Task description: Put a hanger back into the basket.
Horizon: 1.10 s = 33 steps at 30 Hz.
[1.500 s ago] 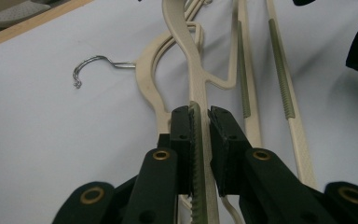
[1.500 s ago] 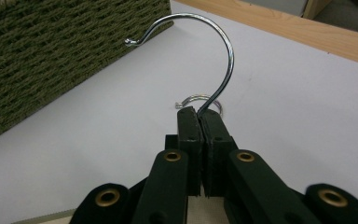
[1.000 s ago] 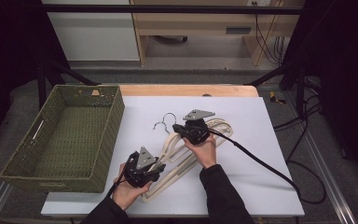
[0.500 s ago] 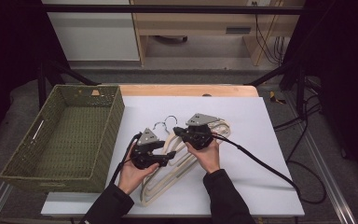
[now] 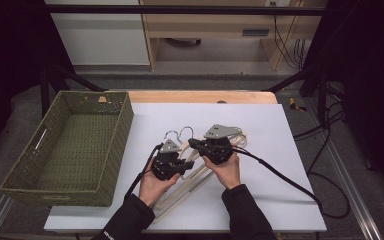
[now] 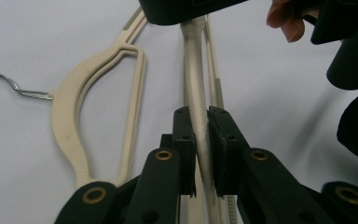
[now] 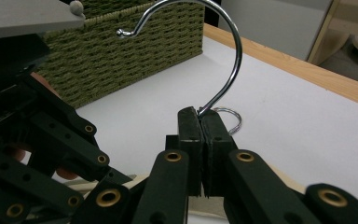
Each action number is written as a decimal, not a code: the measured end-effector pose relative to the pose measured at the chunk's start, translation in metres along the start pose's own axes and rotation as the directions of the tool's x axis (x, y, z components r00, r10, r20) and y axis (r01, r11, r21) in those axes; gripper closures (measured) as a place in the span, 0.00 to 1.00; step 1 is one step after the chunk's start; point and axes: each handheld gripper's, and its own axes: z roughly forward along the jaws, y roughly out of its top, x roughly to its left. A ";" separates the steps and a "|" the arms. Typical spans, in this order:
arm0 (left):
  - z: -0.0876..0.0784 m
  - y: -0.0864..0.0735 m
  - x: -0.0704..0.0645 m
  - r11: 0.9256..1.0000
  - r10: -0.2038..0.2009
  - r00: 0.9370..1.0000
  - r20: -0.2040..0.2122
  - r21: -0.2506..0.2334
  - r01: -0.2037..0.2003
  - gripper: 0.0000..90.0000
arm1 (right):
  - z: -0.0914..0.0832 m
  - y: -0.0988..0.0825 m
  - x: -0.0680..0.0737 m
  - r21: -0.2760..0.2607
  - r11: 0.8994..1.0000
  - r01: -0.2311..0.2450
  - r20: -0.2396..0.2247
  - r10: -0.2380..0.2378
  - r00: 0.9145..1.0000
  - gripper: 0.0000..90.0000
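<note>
On the white table [image 5: 280,150], just right of the green wicker basket [image 5: 65,145], 2 cream hangers are lying together under the person's hands. The left gripper [image 6: 201,135] has just been closing its jaws, and they are now pressing on the arm of the upper hanger [image 6: 196,79] from both sides. The second hanger [image 6: 81,100] is lying flat to the left in the left gripper view, its wire hook pointing away. The right gripper [image 7: 202,123] is clamping its jaws together on the base of the chrome hook [image 7: 223,42], which is rising in a curve above the pads. In the high view, the left gripper [image 5: 182,166] and right gripper [image 5: 194,144] are sitting close together.
</note>
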 end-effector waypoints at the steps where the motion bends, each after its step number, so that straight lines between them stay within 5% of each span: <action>1: 0.000 0.000 0.000 1.000 0.000 1.000 0.000 0.000 0.000 0.92 | 0.000 0.000 0.000 0.000 1.000 0.000 0.000 0.000 1.000 0.99; 5: -0.005 -0.001 -0.005 0.999 -0.014 1.000 0.019 -0.028 0.015 0.95 | -0.016 0.003 0.006 -0.012 1.000 0.013 -0.003 -0.013 1.000 0.96; 9: -0.015 -0.001 -0.020 0.997 0.061 0.998 -0.010 -0.052 -0.062 0.96 | -0.034 0.005 0.016 -0.025 0.999 0.038 -0.020 -0.038 0.999 0.86; 16: -0.029 0.002 -0.026 0.993 0.087 0.996 -0.006 -0.084 -0.087 0.96 | -0.069 -0.001 0.022 -0.071 0.997 0.035 -0.050 -0.039 0.998 0.64; 22: -0.049 0.010 -0.025 0.988 0.108 0.994 -0.013 -0.110 -0.109 0.95 | -0.102 -0.019 0.008 -0.127 0.992 -0.027 0.022 0.030 0.999 0.32; 33: -0.091 0.025 -0.019 0.975 0.167 0.984 -0.059 -0.139 -0.174 0.95 | -0.131 -0.048 -0.013 -0.127 0.989 -0.073 0.107 0.087 0.990 0.16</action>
